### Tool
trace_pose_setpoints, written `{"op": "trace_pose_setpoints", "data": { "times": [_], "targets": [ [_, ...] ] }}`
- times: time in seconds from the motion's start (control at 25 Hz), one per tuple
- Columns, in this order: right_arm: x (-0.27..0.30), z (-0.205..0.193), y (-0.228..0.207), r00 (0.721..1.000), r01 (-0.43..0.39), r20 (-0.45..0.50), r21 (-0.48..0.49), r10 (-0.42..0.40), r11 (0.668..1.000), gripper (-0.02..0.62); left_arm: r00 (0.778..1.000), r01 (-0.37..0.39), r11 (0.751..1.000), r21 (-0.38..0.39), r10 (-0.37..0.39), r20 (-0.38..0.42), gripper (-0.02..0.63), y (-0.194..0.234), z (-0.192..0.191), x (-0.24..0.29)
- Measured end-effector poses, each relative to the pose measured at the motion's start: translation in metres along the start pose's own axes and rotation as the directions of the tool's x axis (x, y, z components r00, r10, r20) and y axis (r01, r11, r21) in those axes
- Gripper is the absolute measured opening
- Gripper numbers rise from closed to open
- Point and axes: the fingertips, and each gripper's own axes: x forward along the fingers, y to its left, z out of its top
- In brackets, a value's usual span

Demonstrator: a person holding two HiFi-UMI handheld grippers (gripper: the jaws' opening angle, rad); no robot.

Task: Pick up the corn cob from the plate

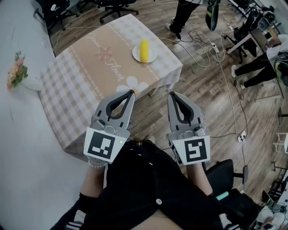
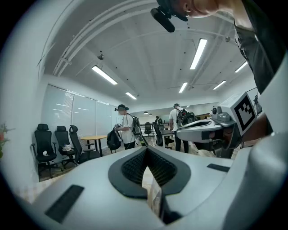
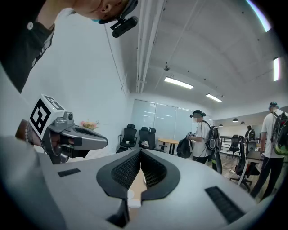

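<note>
In the head view a yellow corn cob (image 1: 144, 50) lies on a small white plate (image 1: 135, 55) near the far right corner of a table (image 1: 85, 72) with a beige checked cloth. My left gripper (image 1: 132, 92) and right gripper (image 1: 172, 95) are held side by side in front of me, off the table's near edge and well short of the plate. Both have their jaws together with nothing between them. The left gripper (image 2: 146, 151) view and the right gripper (image 3: 140, 153) view look nearly level across the room, so the corn is hidden there.
A vase of pink flowers (image 1: 17, 74) stands on the white surface at the left. Cables and a power strip (image 1: 211, 45) trail over the wooden floor right of the table. Office chairs (image 1: 114, 6) and standing people (image 2: 127, 128) are farther off.
</note>
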Motion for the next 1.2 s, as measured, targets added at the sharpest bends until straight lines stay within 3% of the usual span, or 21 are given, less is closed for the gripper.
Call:
{"op": "trace_pose_setpoints", "data": {
  "times": [0.16,0.4,0.64,0.84,1.2],
  "targets": [
    [-0.005,0.004,0.018,1.0,-0.005,0.001,-0.008,0.005,1.0,0.042,1.0,-0.001,1.0,0.002,0.001,0.005,0.012,0.002,-0.002,-0.018],
    [-0.022,0.028,0.013,1.0,-0.018,0.002,0.001,0.018,1.0,0.042,1.0,-0.01,1.0,0.005,0.01,-0.005,0.012,-0.011,0.026,-0.026],
    [-0.02,0.021,-0.005,0.999,-0.017,0.032,0.065,0.015,0.998,0.043,1.0,-0.011,1.0,0.01,0.011,-0.007,0.012,-0.016,0.022,-0.01],
    [-0.009,-0.005,-0.019,0.999,-0.02,0.028,0.059,0.019,0.998,0.043,1.0,-0.016,1.0,0.011,0.016,-0.006,0.012,-0.017,0.001,0.011],
    [-0.041,0.0,-0.038,0.998,-0.047,0.033,0.058,0.045,0.997,0.043,0.999,-0.042,0.999,0.009,0.042,-0.013,0.012,-0.054,0.021,0.013]
  ]
}}
